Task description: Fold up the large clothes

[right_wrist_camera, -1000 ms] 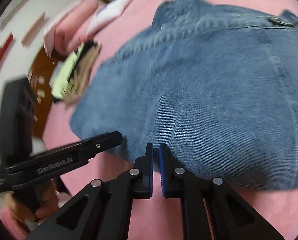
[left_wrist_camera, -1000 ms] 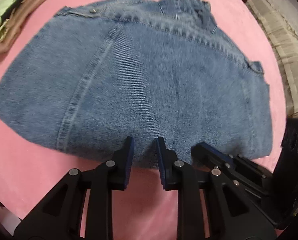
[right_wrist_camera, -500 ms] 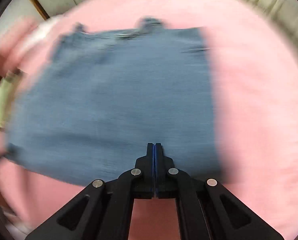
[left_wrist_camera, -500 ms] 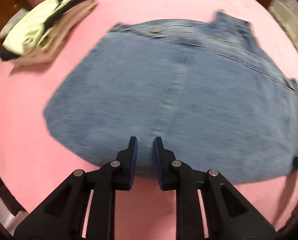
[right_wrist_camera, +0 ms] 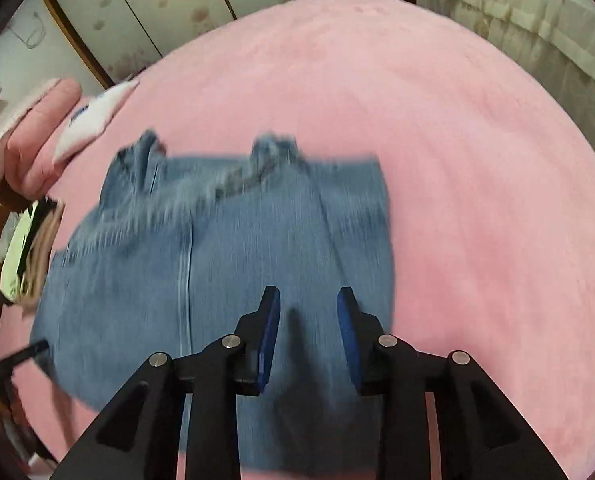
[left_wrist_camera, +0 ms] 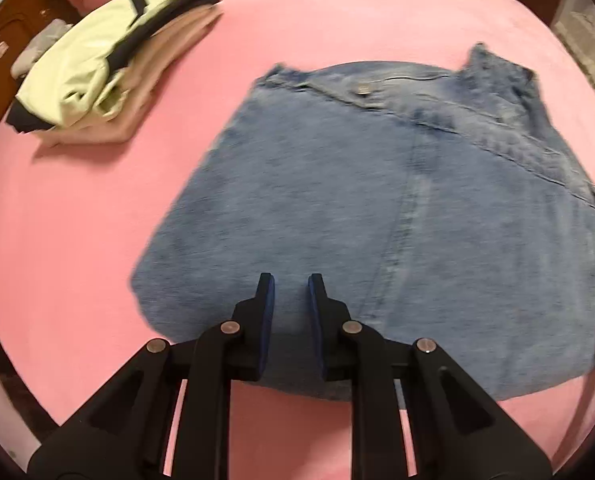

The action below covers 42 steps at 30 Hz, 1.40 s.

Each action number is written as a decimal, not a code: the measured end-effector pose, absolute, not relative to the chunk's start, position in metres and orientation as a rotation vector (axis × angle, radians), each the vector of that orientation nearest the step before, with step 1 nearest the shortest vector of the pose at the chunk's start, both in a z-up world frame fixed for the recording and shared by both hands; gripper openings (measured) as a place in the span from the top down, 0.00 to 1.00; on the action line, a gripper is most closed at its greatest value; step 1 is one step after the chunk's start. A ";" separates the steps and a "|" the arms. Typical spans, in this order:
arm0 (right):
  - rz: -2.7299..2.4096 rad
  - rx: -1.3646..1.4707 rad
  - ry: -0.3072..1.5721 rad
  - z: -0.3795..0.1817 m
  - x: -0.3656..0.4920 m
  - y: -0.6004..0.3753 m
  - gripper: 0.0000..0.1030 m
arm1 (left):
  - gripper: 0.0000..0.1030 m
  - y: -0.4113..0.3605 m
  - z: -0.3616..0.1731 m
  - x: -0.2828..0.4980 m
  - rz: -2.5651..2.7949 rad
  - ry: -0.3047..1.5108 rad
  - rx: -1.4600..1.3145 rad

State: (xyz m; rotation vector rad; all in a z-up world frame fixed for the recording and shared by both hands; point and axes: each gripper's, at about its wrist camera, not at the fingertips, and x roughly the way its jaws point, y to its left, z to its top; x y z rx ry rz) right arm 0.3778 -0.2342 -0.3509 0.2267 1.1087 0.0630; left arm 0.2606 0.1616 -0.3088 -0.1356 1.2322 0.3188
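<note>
Denim jacket (left_wrist_camera: 397, 208) folded on pink bed (left_wrist_camera: 77, 240) — near edge btwn both jaws, open.

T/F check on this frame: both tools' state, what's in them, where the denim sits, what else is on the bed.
1. The right tool is open. True.
2. The left tool is clamped shut on the denim garment. False: its jaws stand apart, nothing pinched between the tips.
3. The denim garment lies folded on the pink bedspread. True.
4. The stack of folded clothes sits on top of the denim. False: it lies apart, off to the left.
5. The stack's top item is red. False: it is pale green.
</note>
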 end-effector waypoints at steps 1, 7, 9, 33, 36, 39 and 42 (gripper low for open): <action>0.074 0.226 1.085 -0.352 0.391 -0.235 0.66 | 0.85 0.156 -0.308 0.261 0.310 1.232 -0.130; 0.136 0.135 1.160 -0.380 0.452 -0.218 0.63 | 0.85 0.126 -0.301 0.275 0.297 1.204 -0.130; 0.140 0.119 1.148 -0.382 0.459 -0.216 0.67 | 0.85 0.120 -0.301 0.284 0.298 1.197 -0.141; -0.287 0.275 1.087 -0.336 0.388 -0.294 1.00 | 0.84 0.159 -0.297 0.295 0.296 1.270 -0.173; -0.214 0.257 1.097 -0.323 0.373 -0.271 1.00 | 0.84 0.153 -0.291 0.286 0.242 1.280 -0.177; -0.034 0.326 1.115 -0.315 0.351 -0.218 1.00 | 0.84 0.123 -0.287 0.272 0.136 1.289 -0.205; 0.180 0.470 1.140 -0.321 0.338 -0.156 1.00 | 0.84 0.082 -0.293 0.261 -0.033 1.322 -0.249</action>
